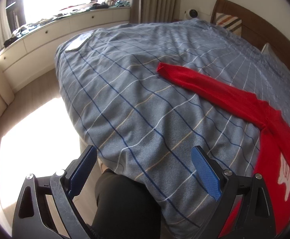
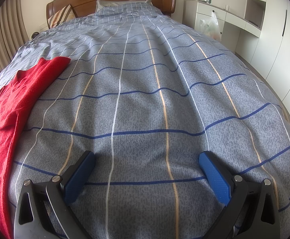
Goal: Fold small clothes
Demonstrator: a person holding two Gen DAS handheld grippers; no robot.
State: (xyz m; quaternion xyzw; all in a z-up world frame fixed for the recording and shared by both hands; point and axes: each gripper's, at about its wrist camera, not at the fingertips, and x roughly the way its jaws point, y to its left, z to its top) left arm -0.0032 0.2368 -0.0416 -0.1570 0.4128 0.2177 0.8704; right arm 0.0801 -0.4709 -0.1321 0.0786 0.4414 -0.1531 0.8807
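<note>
The red sweater (image 1: pixel 234 99) lies spread flat on the bed (image 2: pixel 145 99), one sleeve stretched out ready for folding, ahead and right of the left gripper (image 1: pixel 145 167) and left of the right gripper (image 2: pixel 147 171), both jaws released and empty.

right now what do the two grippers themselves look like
Both match: the left gripper and right gripper each have a black angular frame with triangular cutouts and round silver bolts, carrying two flat blue fingers with a fine dotted texture. No cables or markings show.
</note>
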